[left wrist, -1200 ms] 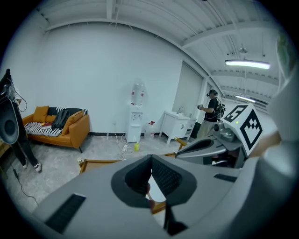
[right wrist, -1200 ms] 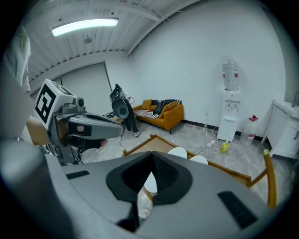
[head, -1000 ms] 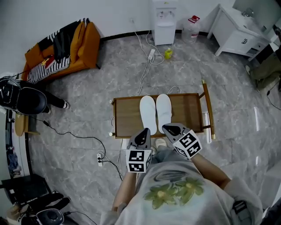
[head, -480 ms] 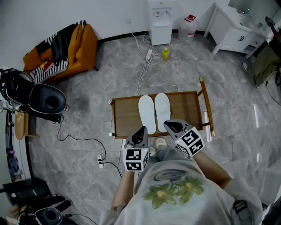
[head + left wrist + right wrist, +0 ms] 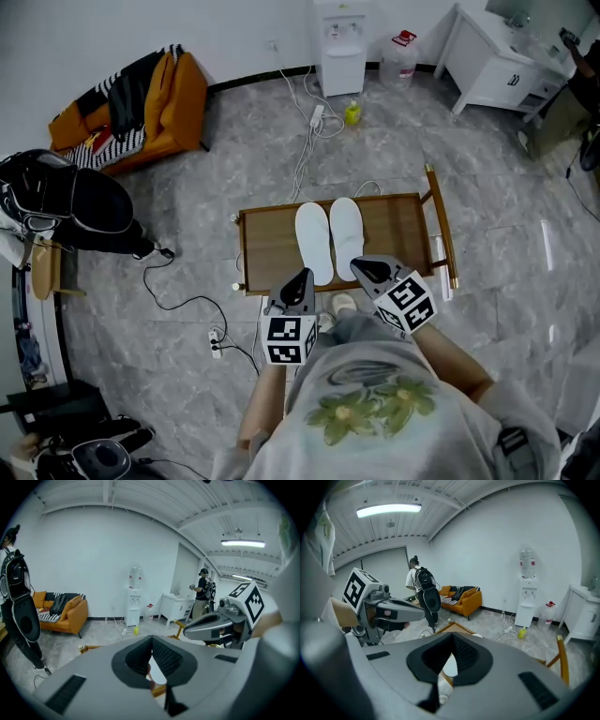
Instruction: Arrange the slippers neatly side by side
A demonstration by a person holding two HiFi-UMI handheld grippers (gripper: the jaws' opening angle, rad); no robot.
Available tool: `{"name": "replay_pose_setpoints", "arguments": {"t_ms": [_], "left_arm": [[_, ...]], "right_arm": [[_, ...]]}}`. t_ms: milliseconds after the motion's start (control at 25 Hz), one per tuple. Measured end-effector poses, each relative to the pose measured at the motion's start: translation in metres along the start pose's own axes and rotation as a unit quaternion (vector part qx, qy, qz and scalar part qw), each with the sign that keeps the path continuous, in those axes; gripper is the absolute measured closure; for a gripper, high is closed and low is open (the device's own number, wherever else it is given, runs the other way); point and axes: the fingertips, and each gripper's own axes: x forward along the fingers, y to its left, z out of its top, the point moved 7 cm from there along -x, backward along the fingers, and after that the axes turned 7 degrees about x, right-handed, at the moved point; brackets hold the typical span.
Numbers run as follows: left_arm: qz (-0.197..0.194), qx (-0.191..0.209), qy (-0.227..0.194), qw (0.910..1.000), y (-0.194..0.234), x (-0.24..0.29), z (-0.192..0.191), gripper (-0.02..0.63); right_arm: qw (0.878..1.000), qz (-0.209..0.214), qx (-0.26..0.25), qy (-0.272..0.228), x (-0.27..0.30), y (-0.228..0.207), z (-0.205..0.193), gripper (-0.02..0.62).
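Note:
Two white slippers, the left one (image 5: 313, 242) and the right one (image 5: 348, 234), lie side by side, touching, on a low wooden table (image 5: 403, 232) in the head view. Both grippers hover at the table's near edge, short of the slippers' heels. My left gripper (image 5: 305, 275) is shut with nothing in it, and so is my right gripper (image 5: 357, 266). In the left gripper view the left gripper (image 5: 152, 639) has its jaws met at the tips, with a bit of white slipper (image 5: 159, 674) showing beyond them. In the right gripper view the right gripper (image 5: 453, 637) likewise shows white slipper (image 5: 451, 666) past its closed tips.
An orange sofa (image 5: 131, 103) stands at the far left, with a water dispenser (image 5: 341, 42) and a white cabinet (image 5: 497, 56) along the back wall. Cables (image 5: 309, 141) and a power strip (image 5: 216, 339) lie on the floor. A person in black (image 5: 66, 211) stands at the left.
Both grippers and the slippers have stayed where they were. The person in black at the left has shifted about.

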Motion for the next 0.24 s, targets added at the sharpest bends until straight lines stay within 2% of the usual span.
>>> {"name": "replay_pose_setpoints", "arguments": {"t_ms": [240], "left_arm": [[-0.003, 0.000, 0.004, 1.0000, -0.0007, 0.0014, 0.0009, 0.591]], "right_arm": [[1.000, 0.001, 0.012, 0.002, 0.0009, -0.0034, 0.0006, 0.591]]}}
